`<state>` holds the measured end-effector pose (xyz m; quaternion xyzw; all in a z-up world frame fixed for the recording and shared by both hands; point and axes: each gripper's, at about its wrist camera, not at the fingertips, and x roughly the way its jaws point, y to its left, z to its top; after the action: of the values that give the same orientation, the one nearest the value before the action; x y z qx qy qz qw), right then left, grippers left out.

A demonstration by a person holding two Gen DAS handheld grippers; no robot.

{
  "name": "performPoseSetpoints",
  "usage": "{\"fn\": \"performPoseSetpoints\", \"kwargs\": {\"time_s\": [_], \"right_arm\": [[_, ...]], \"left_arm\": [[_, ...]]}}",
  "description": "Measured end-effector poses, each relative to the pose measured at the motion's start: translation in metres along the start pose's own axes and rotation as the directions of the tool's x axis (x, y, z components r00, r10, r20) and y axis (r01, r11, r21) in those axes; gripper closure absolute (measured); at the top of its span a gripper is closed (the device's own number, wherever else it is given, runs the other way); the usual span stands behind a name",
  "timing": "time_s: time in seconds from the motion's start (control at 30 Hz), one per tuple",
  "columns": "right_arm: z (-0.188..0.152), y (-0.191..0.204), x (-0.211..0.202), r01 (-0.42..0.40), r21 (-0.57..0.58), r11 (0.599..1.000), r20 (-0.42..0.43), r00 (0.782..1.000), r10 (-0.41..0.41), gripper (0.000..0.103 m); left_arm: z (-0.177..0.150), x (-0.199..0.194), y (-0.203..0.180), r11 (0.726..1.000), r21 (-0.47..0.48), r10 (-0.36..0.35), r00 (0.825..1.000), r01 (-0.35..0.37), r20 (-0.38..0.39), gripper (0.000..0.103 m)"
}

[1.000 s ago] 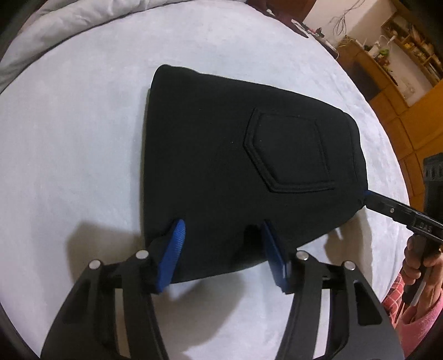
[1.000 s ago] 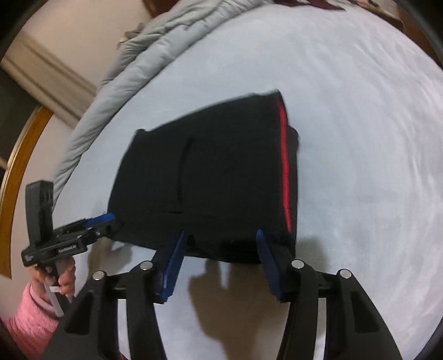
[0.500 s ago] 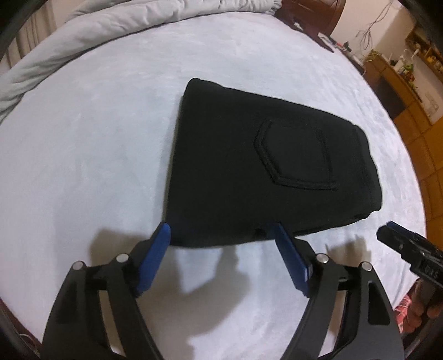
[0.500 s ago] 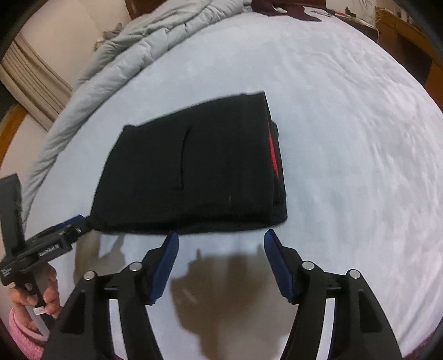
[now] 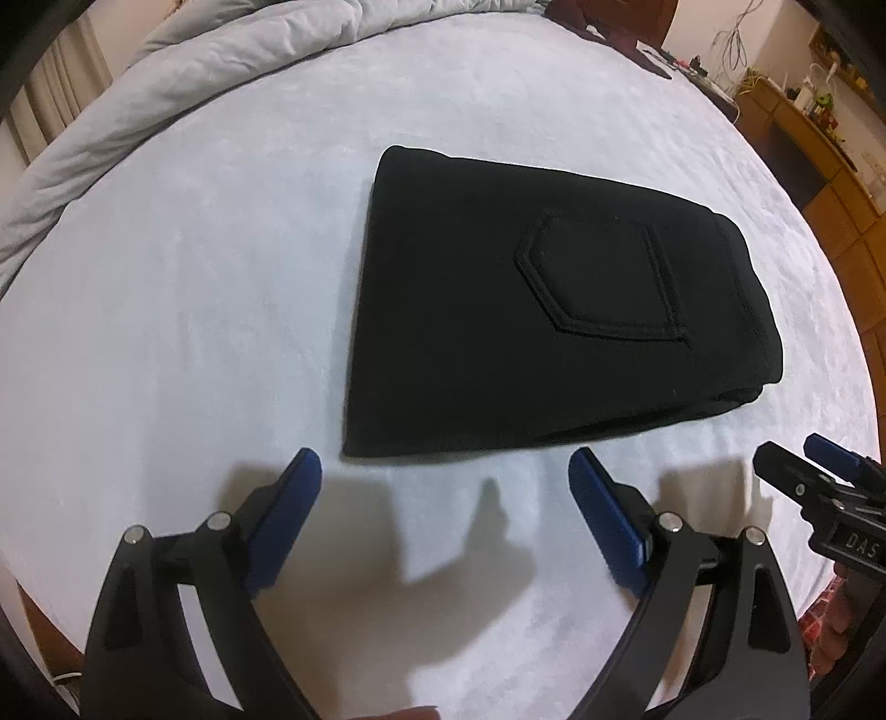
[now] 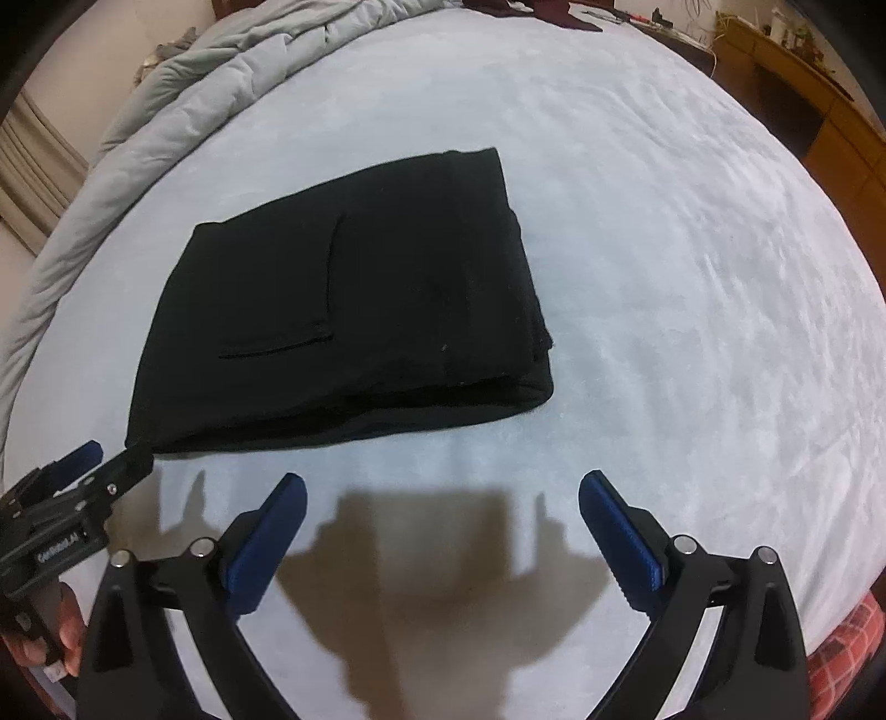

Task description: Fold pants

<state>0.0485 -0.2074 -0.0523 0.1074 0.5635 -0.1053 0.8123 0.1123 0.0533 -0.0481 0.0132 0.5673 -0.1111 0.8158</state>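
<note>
The black pants (image 5: 531, 310) lie folded into a compact stack on the light bed, back pocket facing up; they also show in the right wrist view (image 6: 354, 299). My left gripper (image 5: 446, 476) is open and empty, just short of the stack's near edge. My right gripper (image 6: 443, 493) is open and empty, a little back from the near edge. The right gripper's tip shows at the right of the left wrist view (image 5: 803, 471), and the left gripper's tip shows at the left of the right wrist view (image 6: 99, 471), near the stack's corner.
A grey duvet (image 5: 183, 83) is bunched along the far left of the bed (image 5: 166, 332). Wooden cabinets (image 5: 819, 155) stand beyond the bed's right side. Dark clothing (image 6: 548, 14) lies at the far end.
Both grippers have let go of the pants, opened wider and drawn back from the near edge. The folded stack now lies flat, with the red stripe no longer showing.
</note>
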Motion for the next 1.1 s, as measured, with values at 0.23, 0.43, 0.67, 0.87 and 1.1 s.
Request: {"fn": "performPoseSetpoints", "kwargs": {"time_s": [0.23,0.43,0.67,0.87,1.1], "right_arm": [[-0.003,0.011,-0.003,0.043,-0.055,0.998,0.026,0.999,-0.042,0.004],[-0.004,0.015,-0.001,0.036,-0.056,0.998,0.021,0.999,-0.034,0.004],[-0.006,0.019,0.003,0.031,-0.063,0.998,0.013,0.999,-0.030,0.004],[-0.006,0.019,0.004,0.027,-0.055,0.998,0.012,1.000,-0.026,0.004],[-0.004,0.018,0.006,0.023,-0.053,0.998,0.011,1.000,-0.022,0.004]], "left_arm": [[-0.007,-0.003,-0.003,1.000,0.027,0.014,1.000,-0.014,0.000,0.013],[-0.011,-0.006,-0.004,0.999,0.036,0.018,1.000,-0.018,0.003,0.013],[-0.015,-0.006,-0.003,0.999,0.031,0.011,1.000,-0.011,-0.001,0.012],[-0.016,-0.005,-0.004,0.999,0.035,0.014,1.000,-0.014,-0.007,0.012],[-0.014,-0.004,-0.003,0.999,0.041,0.014,1.000,-0.013,-0.010,0.012]]}}
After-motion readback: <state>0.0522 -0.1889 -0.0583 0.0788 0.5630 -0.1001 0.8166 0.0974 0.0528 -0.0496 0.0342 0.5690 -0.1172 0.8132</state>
